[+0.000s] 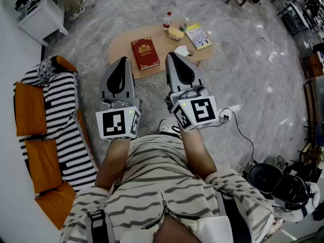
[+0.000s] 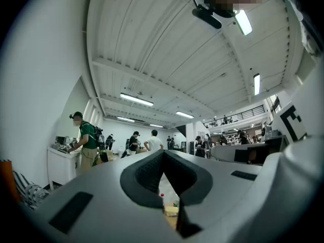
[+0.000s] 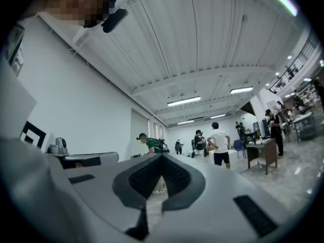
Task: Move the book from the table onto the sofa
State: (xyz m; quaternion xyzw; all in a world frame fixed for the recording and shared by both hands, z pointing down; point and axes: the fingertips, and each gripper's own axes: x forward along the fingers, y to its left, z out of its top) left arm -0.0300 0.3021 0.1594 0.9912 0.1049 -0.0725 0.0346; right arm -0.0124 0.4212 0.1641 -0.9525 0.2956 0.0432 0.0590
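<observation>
- Book [image 1: 145, 53]: dark red hard cover with a gold emblem, closed, lying flat near the front edge of a low wooden table [image 1: 121, 47].
- The book is seen on the table ahead of both grippers, between their tips in the head view, untouched.
- Sofa [image 1: 65, 110]: at the left, draped in black-and-white stripes, with orange cushions [image 1: 29, 109] along its outer side; well apart from the table.
- Also noted on the table: a bottle [image 1: 166, 21] with a red cap, a yellow item [image 1: 175, 33], a yellow-green booklet [image 1: 198, 36] and a white cup [image 1: 181, 50], all to the right of the book.
- A cable [image 1: 243, 130] is seen on the grey marbled floor, right.
- Left gripper [image 1: 123, 61]: jaws pressed together, nothing held.
- Right gripper [image 1: 172, 55]: jaws likewise together, nothing between them.
</observation>
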